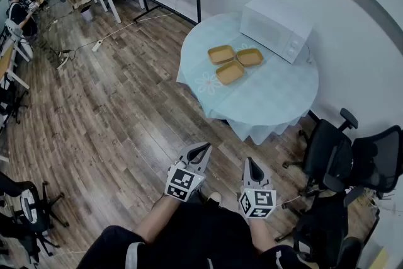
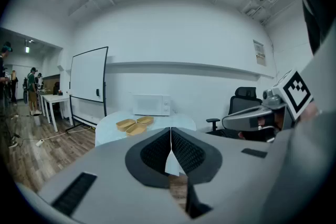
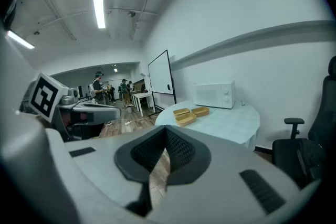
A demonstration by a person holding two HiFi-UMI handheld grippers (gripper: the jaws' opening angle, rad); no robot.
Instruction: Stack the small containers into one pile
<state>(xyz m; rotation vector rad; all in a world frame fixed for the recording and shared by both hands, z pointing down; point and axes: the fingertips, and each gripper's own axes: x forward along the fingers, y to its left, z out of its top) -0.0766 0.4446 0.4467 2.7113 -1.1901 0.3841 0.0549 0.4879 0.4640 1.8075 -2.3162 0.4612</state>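
- On the round worktop (image 1: 271,97), under a pale blue cloth, three small containers sit in a tight cluster: the left container (image 1: 221,54), the right container (image 1: 250,57) and the near container (image 1: 230,72). They lie side by side and none rests inside another.
- A white microwave (image 1: 276,28) stands on the same worktop just behind them, close to the wall.
- The left tongs (image 1: 201,149) are held low over the wooden floor (image 1: 126,110), in front of the person's lap and well apart from the worktop. In the left gripper view the jaws are pressed together, with nothing between them.
- The right tongs (image 1: 251,165) are held near the left ones at the same height. In the right gripper view the jaws meet along one line, and they too are empty.
- Black office chairs (image 1: 327,148) stand to the right of the worktop.
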